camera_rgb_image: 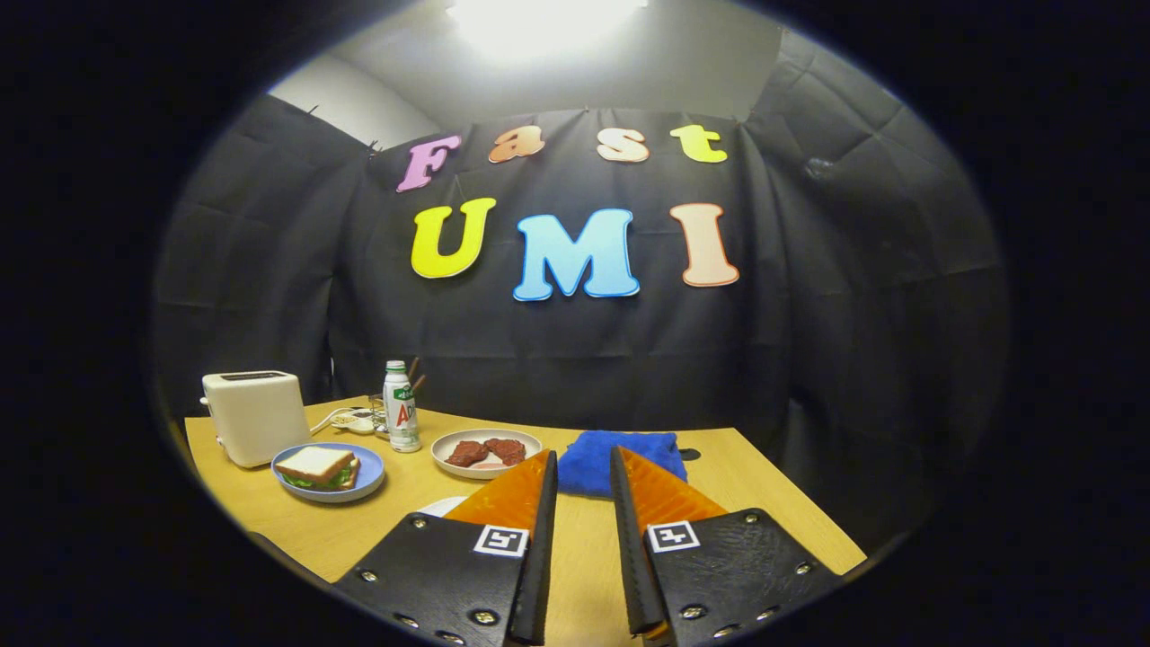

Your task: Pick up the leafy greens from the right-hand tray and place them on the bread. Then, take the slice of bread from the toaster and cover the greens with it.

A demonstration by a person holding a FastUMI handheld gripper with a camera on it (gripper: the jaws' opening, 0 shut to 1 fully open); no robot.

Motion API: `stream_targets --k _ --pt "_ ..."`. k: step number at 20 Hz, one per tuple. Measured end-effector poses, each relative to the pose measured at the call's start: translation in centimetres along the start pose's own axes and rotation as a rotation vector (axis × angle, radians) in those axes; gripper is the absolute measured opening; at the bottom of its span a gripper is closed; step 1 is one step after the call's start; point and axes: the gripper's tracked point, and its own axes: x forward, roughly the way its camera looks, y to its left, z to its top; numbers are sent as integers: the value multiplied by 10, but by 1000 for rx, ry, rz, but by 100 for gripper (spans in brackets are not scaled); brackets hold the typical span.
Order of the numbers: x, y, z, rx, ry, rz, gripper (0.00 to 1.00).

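My gripper (584, 472) stands open above the wooden table (773, 503), with nothing between its fingers. Far off to the left of the fingers sits a blue plate (370, 481) holding a sandwich: a top slice of bread (313, 463) covers leafy greens (310, 483) that peek out at its edge, with another slice underneath. Behind that plate stands a cream toaster (255, 414) whose slot looks dark.
A white plate (446, 447) with two pieces of red meat (486, 451) lies just beyond the left finger. A blue cloth (588, 463) lies ahead between the fingers. A bottle (401, 407) and a power strip (357, 420) stand at the back. A white tray edge (442, 506) shows by the left finger.
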Motion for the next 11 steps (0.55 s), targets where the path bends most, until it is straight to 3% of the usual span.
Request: stream_targets --k 5,8,11 --pt "-19 -64 2 72 -12 -39 34" --pt "-28 -104 1 39 -5 -50 34" --pt "-31 -160 -3 -56 -3 -120 34"
